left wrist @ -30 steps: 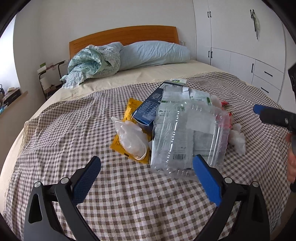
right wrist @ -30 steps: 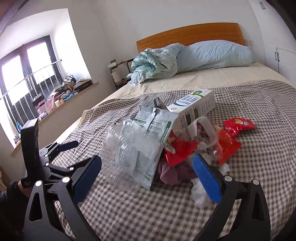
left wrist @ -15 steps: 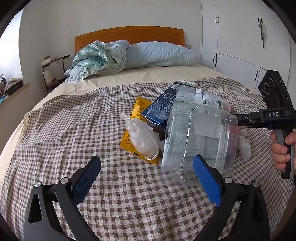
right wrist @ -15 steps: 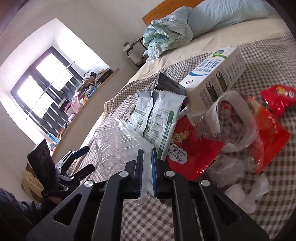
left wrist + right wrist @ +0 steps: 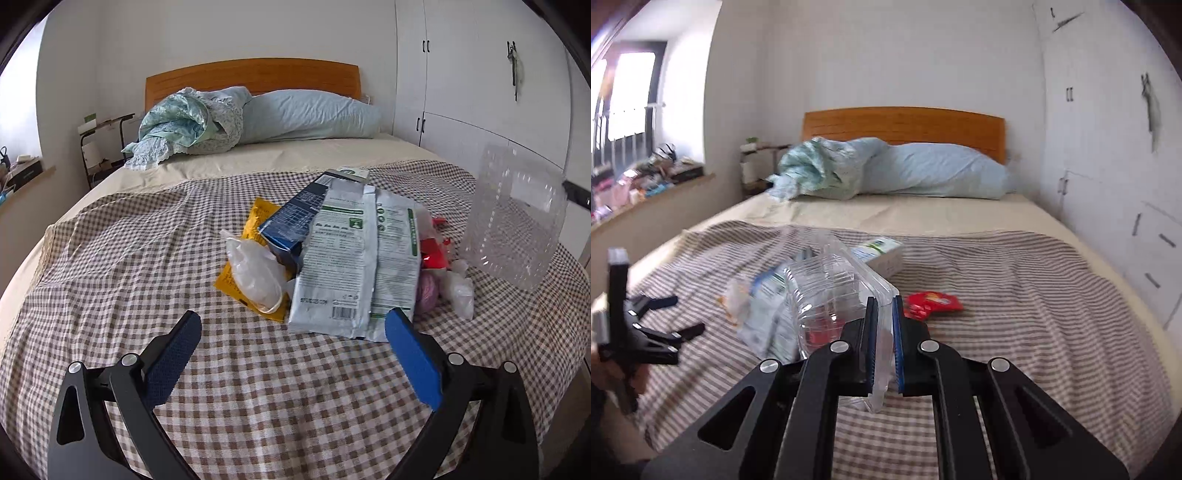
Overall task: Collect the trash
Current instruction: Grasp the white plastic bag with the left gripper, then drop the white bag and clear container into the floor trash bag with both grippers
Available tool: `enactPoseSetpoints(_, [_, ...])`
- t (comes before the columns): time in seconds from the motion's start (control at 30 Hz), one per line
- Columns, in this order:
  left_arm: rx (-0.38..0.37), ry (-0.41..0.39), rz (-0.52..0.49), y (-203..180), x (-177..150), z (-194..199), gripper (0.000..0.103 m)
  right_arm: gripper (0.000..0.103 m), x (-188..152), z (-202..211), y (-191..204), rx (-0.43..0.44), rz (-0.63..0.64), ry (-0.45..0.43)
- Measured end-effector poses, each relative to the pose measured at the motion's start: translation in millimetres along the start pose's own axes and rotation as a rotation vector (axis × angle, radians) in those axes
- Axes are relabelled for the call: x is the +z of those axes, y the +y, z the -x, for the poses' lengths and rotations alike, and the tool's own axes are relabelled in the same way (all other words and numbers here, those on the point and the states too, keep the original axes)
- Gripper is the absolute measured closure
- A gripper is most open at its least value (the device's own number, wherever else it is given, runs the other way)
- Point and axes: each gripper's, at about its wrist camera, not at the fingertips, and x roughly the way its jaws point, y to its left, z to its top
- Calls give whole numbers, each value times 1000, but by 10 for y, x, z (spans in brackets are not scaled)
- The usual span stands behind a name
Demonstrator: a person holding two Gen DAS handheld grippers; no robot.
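Observation:
My right gripper (image 5: 884,343) is shut on the edge of a clear plastic clamshell container (image 5: 831,295) and holds it up above the bed; the container also shows in the left wrist view (image 5: 513,218) at the right, in the air. A trash pile lies mid-bed: two silver-green pouches (image 5: 354,266), a blue carton (image 5: 295,218), a yellow packet (image 5: 258,218), a white plastic bag (image 5: 255,273), red wrappers (image 5: 434,254). My left gripper (image 5: 291,350) is open and empty, just in front of the pile.
The checked blanket (image 5: 147,258) covers the bed's near half. A pillow (image 5: 310,114) and bundled quilt (image 5: 184,125) lie at the headboard. White wardrobes (image 5: 480,74) stand to the right. A cluttered windowsill (image 5: 646,181) runs along the left.
My right gripper closed on the clear container and lifted it off the pile, up and to the right. The pouches beneath are now uncovered. My left gripper stayed open.

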Motion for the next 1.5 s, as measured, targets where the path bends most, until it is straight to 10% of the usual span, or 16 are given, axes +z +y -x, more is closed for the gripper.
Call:
enactPoseSetpoints(0.23, [-208, 77, 0, -625, -104, -190, 7, 95, -698, -20, -274, -45, -54, 115])
enactPoseSetpoints(0.57, [-388, 308, 81, -1537, 71, -1184, 41, 95, -794, 376, -618, -149, -64, 65])
enactPoseSetpoints(0.6, [-396, 322, 75, -1607, 78, -1292, 46, 95, -817, 408, -644, -152, -70, 65])
enactPoseSetpoints(0.67, [-347, 388, 54, -1724, 50, -1464, 94, 95, -867, 488, -703, -157, -83, 65])
enactPoseSetpoints(0.7, [-334, 400, 58, -1753, 39, -1479, 94, 95, -887, 531, -724, -161, -84, 65])
enactPoseSetpoints(1.1, [-459, 315, -126, -2283, -85, -117, 100, 95, -1132, 1497, -1018, -244, -157, 28])
enactPoseSetpoints(1.5, [-549, 524, -319, -3301, -1169, 730, 100, 95, -2405, 2526, -1138, -335, -293, 171])
